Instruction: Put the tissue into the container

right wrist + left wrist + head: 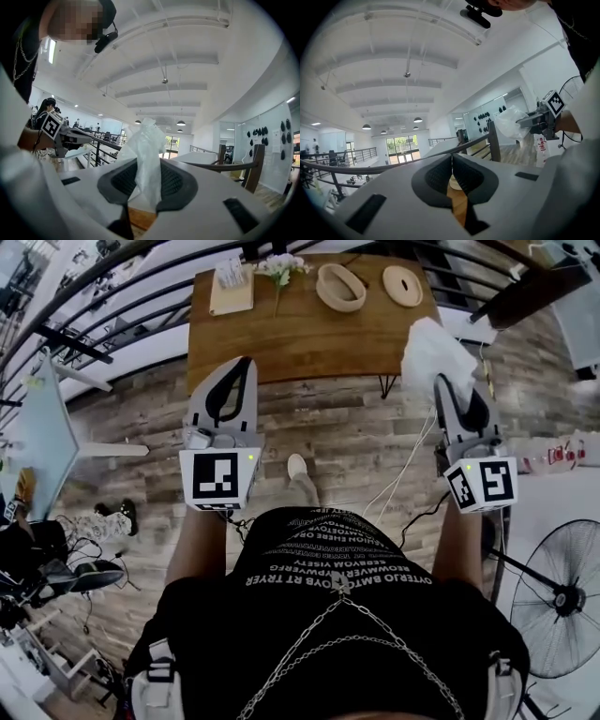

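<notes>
- Black shirt (337, 615), behind both claws.
- Right claw (450, 390) grasps the white tissue (145, 150).
- Left claw (246, 362) is clenched, empty.
- Wooden container (340, 287) sits ahead, between the claws.

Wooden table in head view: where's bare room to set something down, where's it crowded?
Bare: the near half of the brown wooden table, from its left edge across to the white tissue held in the right tongs, which hides the near right corner. Crowded: the far edge, lined by the light wooden tissue tray, white flowers, oval wooden container and round wooden lid.
</notes>
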